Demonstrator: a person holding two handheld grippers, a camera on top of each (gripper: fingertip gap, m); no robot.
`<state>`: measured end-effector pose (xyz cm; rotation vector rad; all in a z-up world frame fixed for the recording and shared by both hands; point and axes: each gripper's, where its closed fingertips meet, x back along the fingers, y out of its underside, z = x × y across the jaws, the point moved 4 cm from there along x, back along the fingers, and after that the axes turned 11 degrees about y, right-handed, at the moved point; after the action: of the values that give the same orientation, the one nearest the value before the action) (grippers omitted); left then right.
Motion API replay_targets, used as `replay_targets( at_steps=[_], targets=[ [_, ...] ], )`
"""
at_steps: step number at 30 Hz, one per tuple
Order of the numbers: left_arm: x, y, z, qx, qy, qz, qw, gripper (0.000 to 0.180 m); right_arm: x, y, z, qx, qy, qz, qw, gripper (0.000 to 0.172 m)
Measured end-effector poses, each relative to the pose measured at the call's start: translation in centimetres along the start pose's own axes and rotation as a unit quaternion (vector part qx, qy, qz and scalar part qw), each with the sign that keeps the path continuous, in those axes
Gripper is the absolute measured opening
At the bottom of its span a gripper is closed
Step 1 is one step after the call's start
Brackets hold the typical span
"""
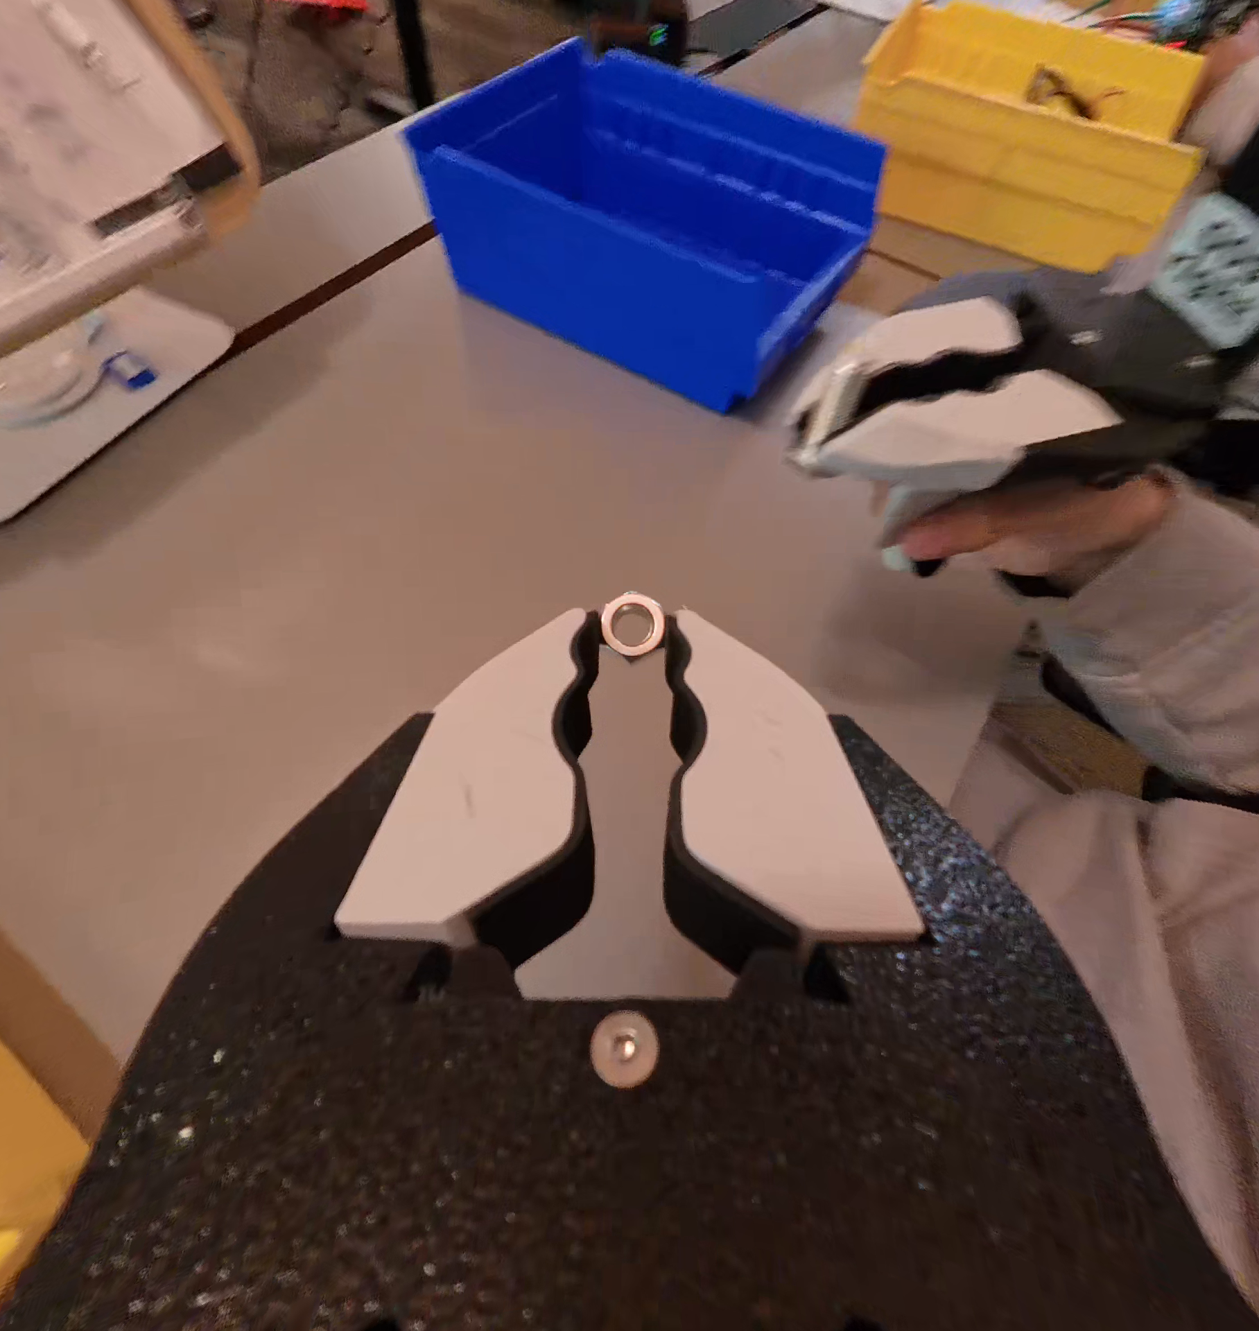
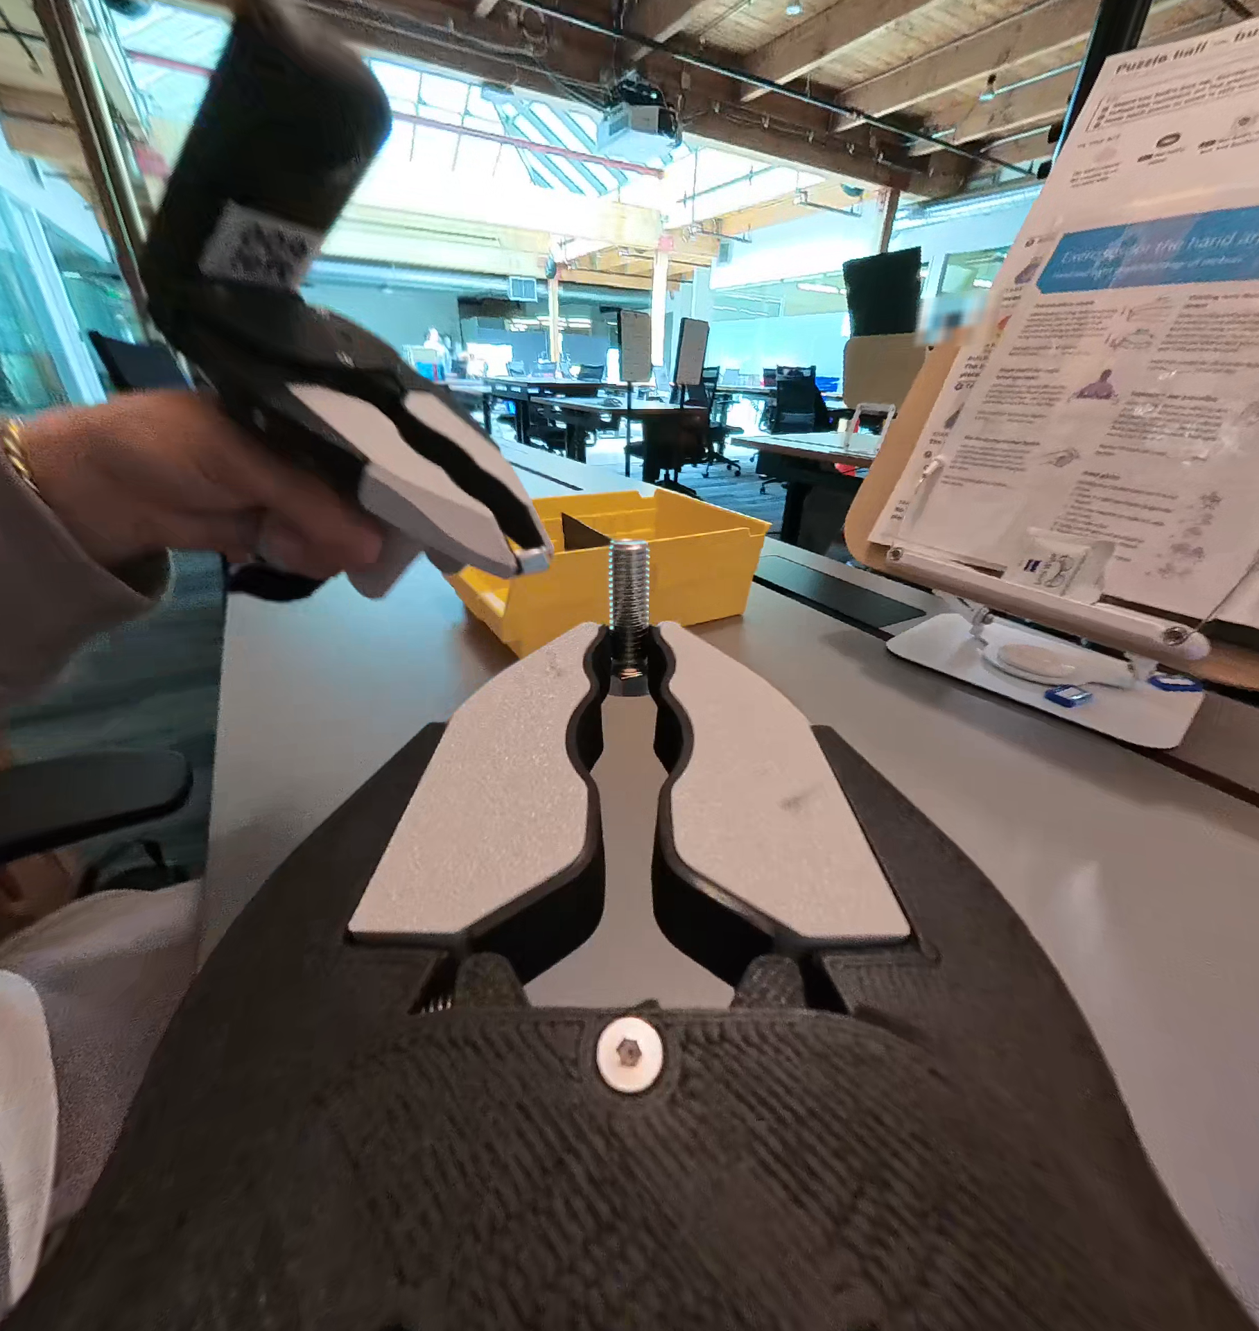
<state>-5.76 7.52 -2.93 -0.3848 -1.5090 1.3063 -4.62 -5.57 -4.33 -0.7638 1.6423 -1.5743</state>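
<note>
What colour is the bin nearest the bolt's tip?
Yellow. The bin shows best in the right wrist view, just behind the upright bolt.

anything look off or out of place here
Nothing stands out. The left tool grips a silver nut, the right tool a bolt standing upright. The blue bin and yellow bin sit level on the table, with nothing spilled.

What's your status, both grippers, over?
Left gripper shut on silver nut. Right gripper shut on bolt, threads up. Nut beside the bolt tip, not on it.
</note>
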Motion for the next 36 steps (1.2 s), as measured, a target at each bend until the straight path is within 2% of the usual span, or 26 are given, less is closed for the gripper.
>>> replay_targets(
  at_steps=[1,6,12,19,24,31,36],
  targets=[
    [-0.2,-0.7,0.8,-0.012,0.018,-0.003,1.0,0.017,0.0,0.1,0.0,0.008,-0.003,0.0,1.0,0.009],
    [-0.7,-3.2,3.7,-0.082,0.089,-0.03,0.992,0.017,-0.3,1.0,-0.3,0.028,-0.028,-0.011,0.999,0.009],
    [-1.9,-4.8,4.0,-0.147,0.099,-0.082,0.981,0.017,-0.8,1.3,-1.1,0.034,-0.052,-0.004,0.998,0.009],
    [-2.9,-4.4,3.3,-0.147,0.119,-0.09,0.978,0.017,-1.0,1.0,-1.8,0.035,-0.065,0.003,0.997,0.009],
    [-3.2,-3.7,3.3,-0.141,0.132,-0.092,0.977,0.017,-1.1,1.4,-2.1,0.061,-0.063,-0.017,0.996,0.009],
    [-3.0,-3.8,3.3,-0.163,0.129,-0.103,0.973,0.017,-0.9,1.1,-2.0,0.028,-0.076,-0.002,0.997,0.009],
    [-3.3,-3.5,3.3,-0.166,0.137,-0.128,0.968,0.017,-1.0,1.5,-2.0,0.052,-0.07,-0.014,0.996,0.009]
  ],
)
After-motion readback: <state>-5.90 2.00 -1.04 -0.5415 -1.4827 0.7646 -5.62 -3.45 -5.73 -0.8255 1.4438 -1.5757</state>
